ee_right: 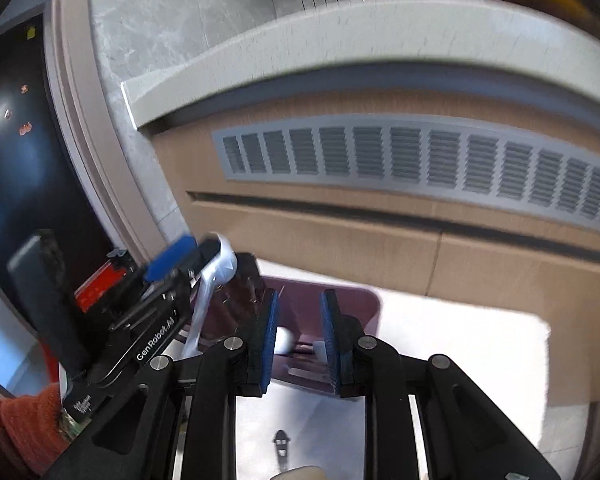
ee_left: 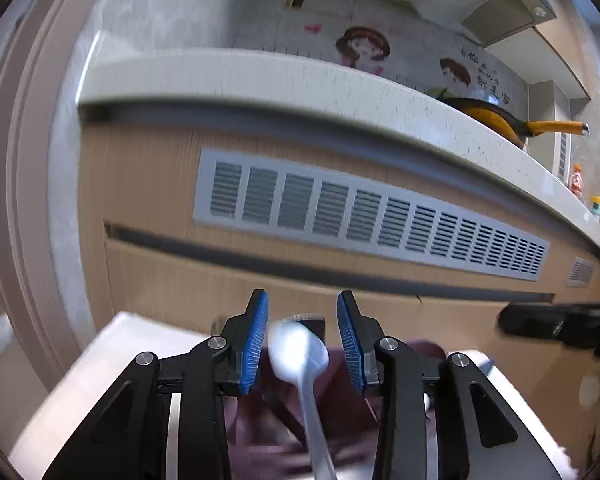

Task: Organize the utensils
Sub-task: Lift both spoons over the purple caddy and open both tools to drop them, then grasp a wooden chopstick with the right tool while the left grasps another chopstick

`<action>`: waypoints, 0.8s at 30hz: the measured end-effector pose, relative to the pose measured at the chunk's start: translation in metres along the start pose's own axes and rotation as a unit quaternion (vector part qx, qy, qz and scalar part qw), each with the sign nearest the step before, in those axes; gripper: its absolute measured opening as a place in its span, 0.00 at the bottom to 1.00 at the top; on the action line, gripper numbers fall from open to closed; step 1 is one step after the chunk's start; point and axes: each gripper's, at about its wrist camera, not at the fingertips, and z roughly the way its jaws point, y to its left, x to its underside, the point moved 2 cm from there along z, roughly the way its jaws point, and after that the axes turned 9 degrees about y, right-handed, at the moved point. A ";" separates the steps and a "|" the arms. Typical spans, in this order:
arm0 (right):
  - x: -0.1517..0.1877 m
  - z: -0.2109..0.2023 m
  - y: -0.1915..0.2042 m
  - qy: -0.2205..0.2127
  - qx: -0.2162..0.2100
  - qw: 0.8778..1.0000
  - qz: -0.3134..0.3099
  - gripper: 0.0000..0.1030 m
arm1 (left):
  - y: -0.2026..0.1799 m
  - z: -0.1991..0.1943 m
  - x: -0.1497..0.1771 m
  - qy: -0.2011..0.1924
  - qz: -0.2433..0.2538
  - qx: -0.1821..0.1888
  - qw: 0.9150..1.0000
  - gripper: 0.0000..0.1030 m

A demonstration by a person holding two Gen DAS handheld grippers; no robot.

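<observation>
Right wrist view: maroon tray (ee_right: 364,300) with white spoon (ee_right: 285,340) inside.

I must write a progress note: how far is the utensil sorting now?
Done: one white piece seems to lie in the maroon tray. In hand: a spoon sits inside the open left gripper, unclamped, over the tray. Left: the right gripper is empty, and a small dark utensil waits on the table.

bright daylight, motion blur throughout, blown-out white glare, fisheye-bent edges
</observation>
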 end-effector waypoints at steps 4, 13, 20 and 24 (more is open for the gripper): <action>0.008 -0.026 -0.003 -0.027 0.026 0.999 -0.013 0.20 | 0.006 -0.018 -0.001 0.022 -0.017 0.008 1.000 0.40; 0.051 -0.046 -0.031 -0.005 0.071 0.997 0.008 0.20 | 0.024 -0.078 -0.018 0.032 -0.065 0.024 0.997 0.40; 0.101 -0.053 -0.040 0.050 0.096 0.994 0.010 0.20 | -0.013 -0.098 0.022 0.111 0.010 0.036 0.993 0.40; 0.149 -0.033 -0.050 0.122 0.109 0.986 0.037 0.20 | -0.034 -0.079 0.068 0.213 0.030 0.068 0.974 0.40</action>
